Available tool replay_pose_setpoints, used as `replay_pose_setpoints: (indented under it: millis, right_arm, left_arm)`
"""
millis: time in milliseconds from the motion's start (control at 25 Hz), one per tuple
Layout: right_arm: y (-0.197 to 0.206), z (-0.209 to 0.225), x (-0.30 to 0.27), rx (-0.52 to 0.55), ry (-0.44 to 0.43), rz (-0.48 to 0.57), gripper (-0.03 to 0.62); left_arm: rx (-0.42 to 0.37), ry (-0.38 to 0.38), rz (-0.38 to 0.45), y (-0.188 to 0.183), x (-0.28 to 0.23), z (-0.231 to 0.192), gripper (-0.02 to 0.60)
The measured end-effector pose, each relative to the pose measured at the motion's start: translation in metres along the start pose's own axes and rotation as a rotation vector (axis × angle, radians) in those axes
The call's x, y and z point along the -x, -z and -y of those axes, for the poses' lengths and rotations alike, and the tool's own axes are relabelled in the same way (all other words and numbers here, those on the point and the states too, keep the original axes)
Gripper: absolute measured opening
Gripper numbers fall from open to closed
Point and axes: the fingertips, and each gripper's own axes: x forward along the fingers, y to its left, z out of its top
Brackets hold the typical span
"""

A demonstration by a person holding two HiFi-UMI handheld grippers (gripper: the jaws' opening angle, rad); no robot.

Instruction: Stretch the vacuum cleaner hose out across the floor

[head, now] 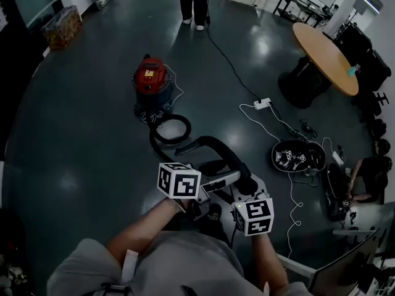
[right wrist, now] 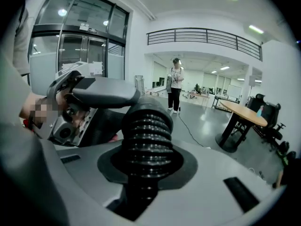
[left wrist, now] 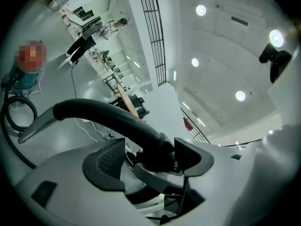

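Right gripper (right wrist: 148, 161) clamped ribbed hose (right wrist: 146, 121); left gripper (left wrist: 146, 161) jaws stood apart around its curved handle (left wrist: 108, 117). Rest lay coiled on floor (head: 80, 134) by red vacuum (head: 150, 78). Likely light, springy; hold stiff end

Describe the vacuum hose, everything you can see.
The hose is black, ribbed plastic. Beside the red vacuum cleaner it coils in one loop on the floor, then lifts off it. The right gripper is shut on its ribbed part; its smooth curved end tube lies between the jaws of the open left gripper.
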Motion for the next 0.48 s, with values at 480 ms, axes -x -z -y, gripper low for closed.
replay_pose_setpoints:
  millis: [480]
  right_arm:
    - [0.064,-0.088,0.044,-0.149,0.049,0.028,0.103]
  left_arm:
    - [0.026,-0.039,-0.109,0.088,0.054,0.018,0.323]
